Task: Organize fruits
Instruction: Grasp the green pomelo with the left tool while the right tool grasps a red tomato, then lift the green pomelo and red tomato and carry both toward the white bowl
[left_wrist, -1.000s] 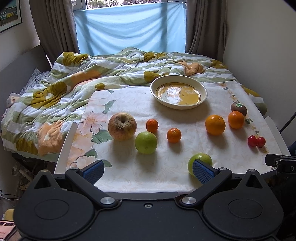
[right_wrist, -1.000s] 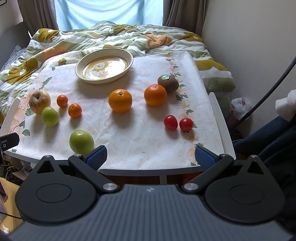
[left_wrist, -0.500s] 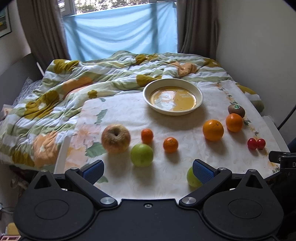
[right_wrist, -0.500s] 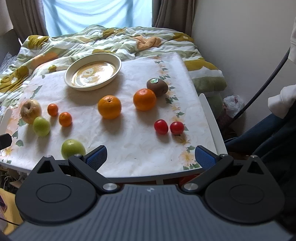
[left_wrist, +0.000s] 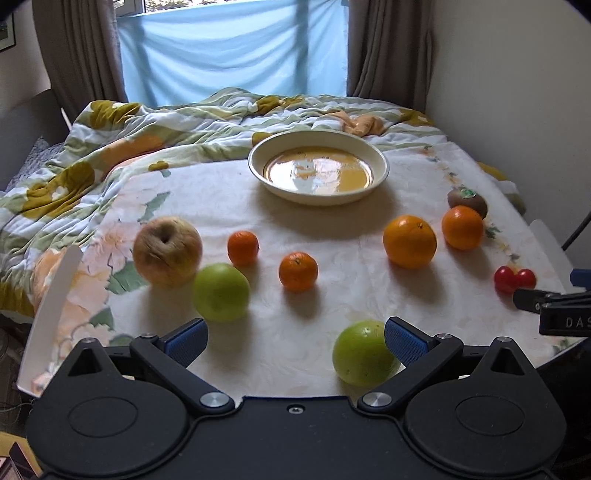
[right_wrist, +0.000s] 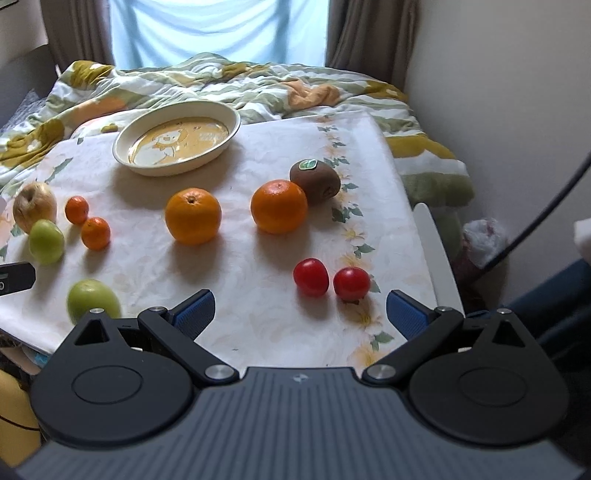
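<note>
Right wrist view alone shows the plate's (right_wrist: 232, 122) bear print; both tools (left_wrist: 293, 341) (right_wrist: 300, 312) spread.

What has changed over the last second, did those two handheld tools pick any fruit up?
No. Both the left tool and the right tool moved forward over the table, still open and empty. The near green apple and the tomatoes now look closer. The fruit and bowl stayed put.

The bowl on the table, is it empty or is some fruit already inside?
Empty. The bowl shows only its yellow bear-printed bottom in both views; every fruit, like the kiwi, lies outside on the tablecloth.
</note>
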